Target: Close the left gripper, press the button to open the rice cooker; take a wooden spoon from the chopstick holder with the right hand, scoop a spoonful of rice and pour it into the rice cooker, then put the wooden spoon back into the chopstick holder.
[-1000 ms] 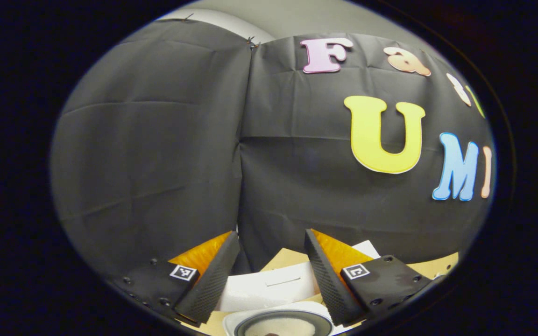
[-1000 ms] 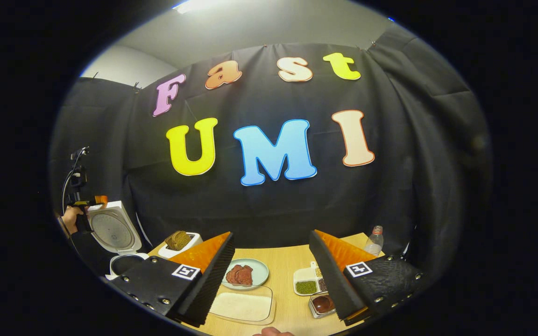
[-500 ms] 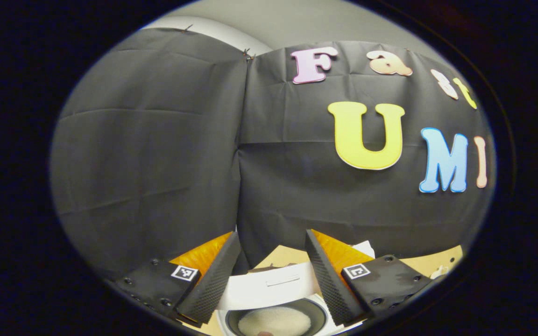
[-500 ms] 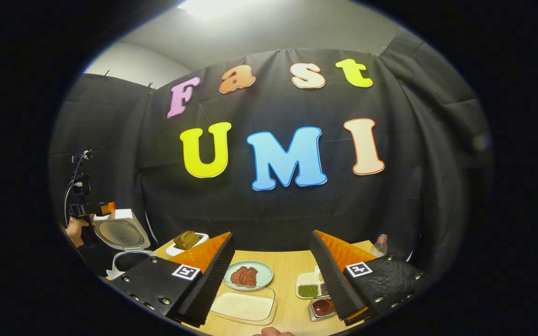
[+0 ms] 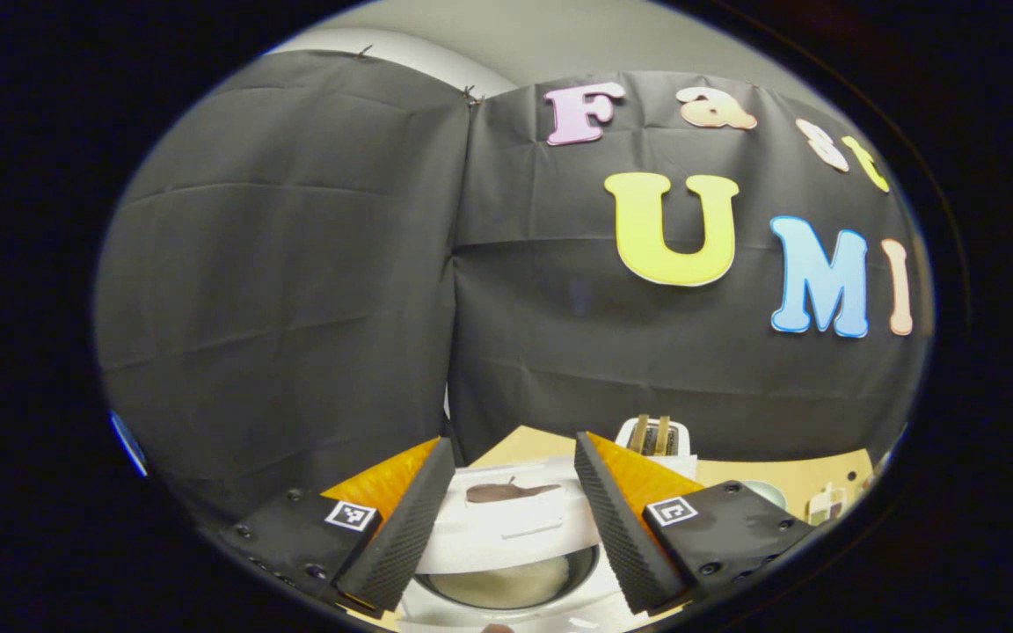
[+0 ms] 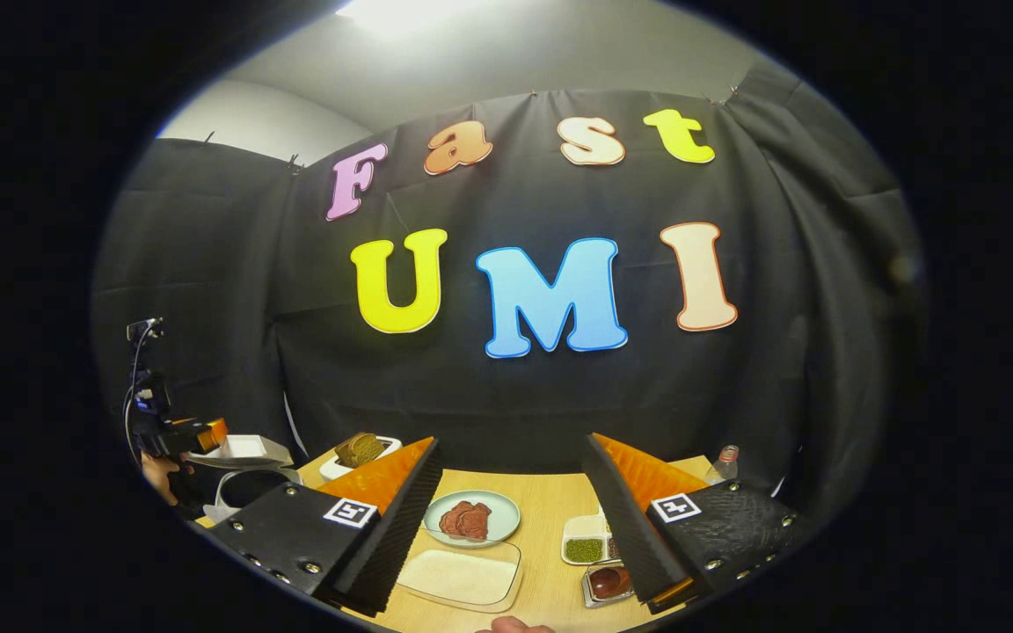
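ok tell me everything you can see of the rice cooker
The rice cooker is white and looks like plastic, with a dark round inner pot holding pale rice. Its lid is hinged at the back and tilted partway down over the pot, not shut, seen between the fingers of the open left claw. In the right gripper view the cooker stands at the table's far left edge, and the left claw sits at the lid's raised edge; whether they touch is unclear.
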A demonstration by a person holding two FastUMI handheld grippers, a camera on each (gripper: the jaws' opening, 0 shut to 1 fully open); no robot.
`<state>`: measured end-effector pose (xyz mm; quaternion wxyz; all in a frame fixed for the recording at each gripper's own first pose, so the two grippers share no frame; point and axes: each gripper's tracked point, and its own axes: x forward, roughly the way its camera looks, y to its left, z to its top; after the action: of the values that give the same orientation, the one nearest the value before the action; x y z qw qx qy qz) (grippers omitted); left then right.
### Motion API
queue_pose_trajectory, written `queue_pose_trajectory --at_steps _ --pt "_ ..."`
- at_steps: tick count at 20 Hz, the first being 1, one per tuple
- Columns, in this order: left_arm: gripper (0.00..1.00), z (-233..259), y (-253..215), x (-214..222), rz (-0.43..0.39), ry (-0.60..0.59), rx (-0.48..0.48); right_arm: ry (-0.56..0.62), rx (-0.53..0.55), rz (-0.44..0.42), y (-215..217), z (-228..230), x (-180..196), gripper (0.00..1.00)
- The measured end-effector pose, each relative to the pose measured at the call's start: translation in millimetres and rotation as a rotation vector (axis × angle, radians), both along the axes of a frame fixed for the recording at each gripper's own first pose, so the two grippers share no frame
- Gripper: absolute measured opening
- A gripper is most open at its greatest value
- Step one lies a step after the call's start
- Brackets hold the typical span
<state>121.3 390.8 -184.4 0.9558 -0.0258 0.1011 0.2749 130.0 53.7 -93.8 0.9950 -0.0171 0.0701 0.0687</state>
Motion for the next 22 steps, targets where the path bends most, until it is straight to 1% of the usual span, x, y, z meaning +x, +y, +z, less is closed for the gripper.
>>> queue_pose_trajectory --at_steps 1,2,4,5,6,7,8,9,10,11,12,13,15,19,20,22 --pt "1.0 -7.4 -3.3 -4.0 0.003 0.006 -0.007 -0.002 0.002 0.001 -1.0 0.8 -0.4 0.98" --pt "0.96 -15.1 -6.3 -8.4 0.007 0.014 -0.015 0.0 0.007 -0.002 -2.4 1.4 -0.9 0.98" --pt "0.96 -33.0 -12.6 -17.6 0.02 0.029 -0.024 0.003 0.019 -0.009 -5.9 0.9 -5.0 0.98" --pt "0.92 -40.6 -14.4 -19.5 0.026 0.037 -0.026 0.005 0.023 -0.012 -7.6 0.6 -8.0 0.98" --pt "0.96 -49.5 -18.0 -22.2 0.034 0.048 -0.036 0.011 0.022 -0.013 -9.2 -1.1 -10.8 0.98" --pt "0.92 -62.2 -20.5 -24.1 0.039 0.057 -0.044 0.021 0.024 -0.008 -8.4 -4.3 -13.8 0.98" --pt "0.92 -67.3 -21.5 -26.7 0.044 0.066 -0.052 0.027 0.022 -0.005 -8.2 -6.2 -16.6 0.98" --pt "1.0 -72.8 -22.1 -27.3 0.047 0.074 -0.055 0.03 0.019 -0.003 -9.8 -7.6 -19.7 0.98" --pt "0.98 -77.1 -22.8 -27.2 0.048 0.087 -0.058 0.035 0.018 -0.002 -9.7 -9.6 -20.6 0.98" --pt "0.96 -81.7 -23.3 -27.6 0.046 0.101 -0.058 0.042 0.02 0.0 -8.1 -12.2 -23.3 0.98" --pt "0.99 -84.5 -24.2 -26.1 0.039 0.113 -0.06 0.048 0.022 0.003 -6.4 -14.3 -24.8 0.98" --pt "0.94 -89.4 -24.8 -24.4 0.031 0.129 -0.067 0.05 0.022 0.002 -5.8 -15.2 -25.8 0.98" --pt "0.98 -96.5 -26.6 -26.2 0.024 0.152 -0.088 0.053 0.018 -0.002 -4.8 -17.4 -27.2 0.98" --pt "0.96 -104.6 -26.4 -23.7 0.005 0.181 -0.093 0.055 0.025 -0.016 -1.1 -17.7 -28.6 0.98" --pt "0.98 -102.0 -29.0 -22.6 -0.002 0.193 -0.099 0.055 0.03 -0.019 0.8 -17.8 -28.9 0.98" --pt "0.96 -107.8 -31.6 -24.1 -0.023 0.23 -0.118 0.057 0.039 -0.028 4.8 -17.9 -31.4 0.98"
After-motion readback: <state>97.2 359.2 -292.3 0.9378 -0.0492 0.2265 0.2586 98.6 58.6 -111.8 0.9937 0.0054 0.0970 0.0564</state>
